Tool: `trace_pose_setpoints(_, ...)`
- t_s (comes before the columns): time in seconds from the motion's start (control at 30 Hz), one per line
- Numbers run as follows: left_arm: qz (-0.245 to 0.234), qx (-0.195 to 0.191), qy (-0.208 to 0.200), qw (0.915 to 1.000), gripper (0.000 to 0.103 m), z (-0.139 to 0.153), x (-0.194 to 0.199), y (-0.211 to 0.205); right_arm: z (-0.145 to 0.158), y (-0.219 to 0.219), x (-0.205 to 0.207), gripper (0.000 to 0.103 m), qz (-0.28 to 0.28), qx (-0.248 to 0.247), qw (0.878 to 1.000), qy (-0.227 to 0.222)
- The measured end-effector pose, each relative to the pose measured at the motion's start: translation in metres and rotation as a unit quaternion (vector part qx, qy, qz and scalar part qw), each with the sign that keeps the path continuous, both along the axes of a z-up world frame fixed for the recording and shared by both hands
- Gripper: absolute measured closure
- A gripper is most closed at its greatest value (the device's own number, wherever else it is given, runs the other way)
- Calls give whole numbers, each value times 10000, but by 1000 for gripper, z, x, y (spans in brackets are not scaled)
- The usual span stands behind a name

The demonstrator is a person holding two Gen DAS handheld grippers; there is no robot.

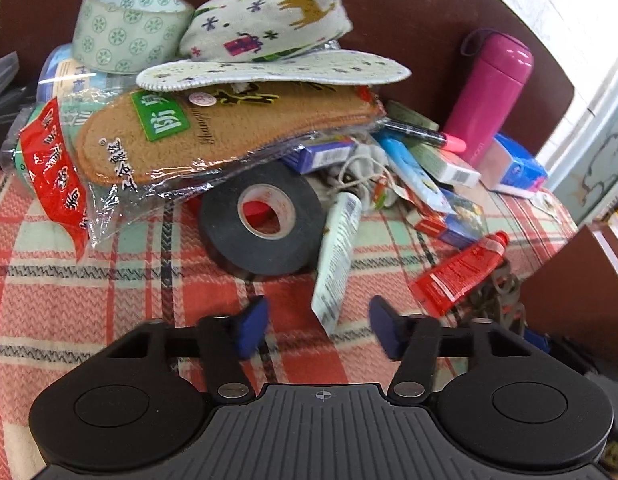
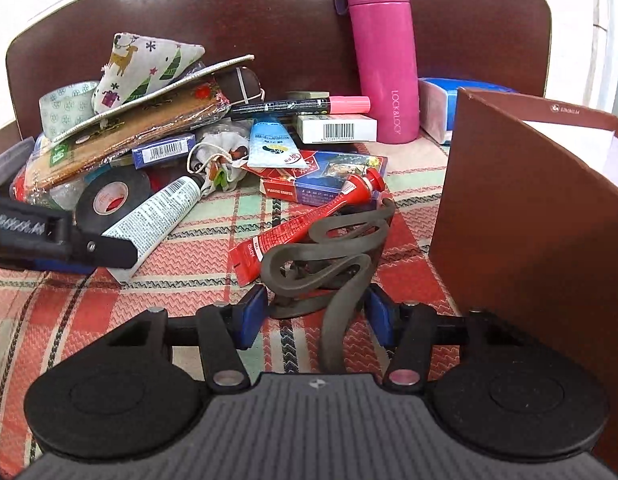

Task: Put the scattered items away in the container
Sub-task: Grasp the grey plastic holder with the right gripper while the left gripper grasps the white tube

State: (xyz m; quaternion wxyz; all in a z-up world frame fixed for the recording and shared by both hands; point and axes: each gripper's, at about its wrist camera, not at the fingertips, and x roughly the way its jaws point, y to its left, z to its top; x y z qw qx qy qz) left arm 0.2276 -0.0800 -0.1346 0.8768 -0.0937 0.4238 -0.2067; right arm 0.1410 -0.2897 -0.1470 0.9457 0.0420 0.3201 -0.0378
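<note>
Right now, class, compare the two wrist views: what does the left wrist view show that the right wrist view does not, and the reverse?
Only the left view: the left tongs open around the white tube's end, and the red snack packet.

Only the right view: the right tongs open around the coiled grey strap, and the full brown box wall.

Both: black tape roll, pink flask, red tube, plaid cloth.
</note>
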Motion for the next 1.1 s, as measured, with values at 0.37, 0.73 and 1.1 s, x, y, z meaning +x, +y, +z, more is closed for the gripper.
trace_pose_setpoints(0.37,-215,37,137,9997,103,0,-16,-4,5,15,-23,45,400,294,9987,105)
trace_pose_setpoints(0.73,-210,102,308,9993,103,5,-105,48,10,53,-78,45,1320,653,9887,280)
trace_pose_setpoints(1.1,21,325,177,9993,57,9,-125,62,19,71,-97,34,1372,443,9892,251)
